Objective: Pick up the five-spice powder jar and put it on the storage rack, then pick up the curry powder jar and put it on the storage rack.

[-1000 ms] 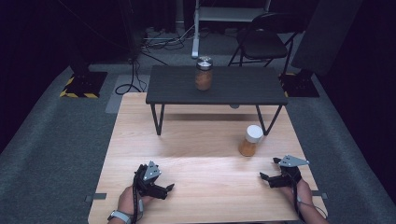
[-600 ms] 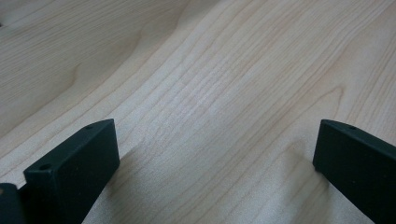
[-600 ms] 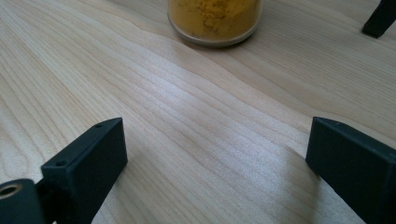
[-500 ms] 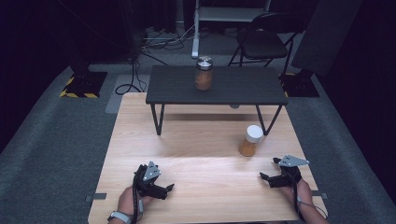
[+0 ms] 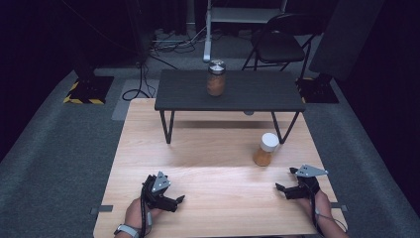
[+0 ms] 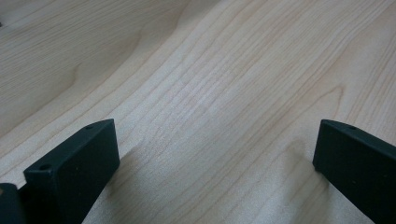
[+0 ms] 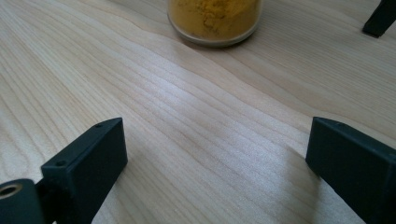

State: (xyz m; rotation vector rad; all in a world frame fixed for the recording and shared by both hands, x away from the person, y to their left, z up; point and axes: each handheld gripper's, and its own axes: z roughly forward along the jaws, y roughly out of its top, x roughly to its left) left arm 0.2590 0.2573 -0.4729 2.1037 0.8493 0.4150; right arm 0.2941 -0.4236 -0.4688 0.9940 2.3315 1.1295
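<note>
A jar with a white lid and orange-yellow powder (image 5: 265, 149) stands on the light wooden table (image 5: 218, 163), right of centre; its base (image 7: 214, 18) is at the top of the right gripper view. A second jar with a metal lid (image 5: 216, 78) stands on the low black shelf (image 5: 257, 94) at the table's far end. My left gripper (image 5: 179, 201) rests open at the near left of the table, jaws wide over bare wood (image 6: 215, 140). My right gripper (image 5: 281, 189) rests open at the near right, a short way in front of the white-lidded jar, nothing between its jaws.
The black shelf stands on thin legs (image 5: 168, 126); one leg's foot (image 7: 380, 18) shows beside the jar. Beyond the table are a folding chair (image 5: 277, 39), cables and dark floor. Grey carpet surrounds the table.
</note>
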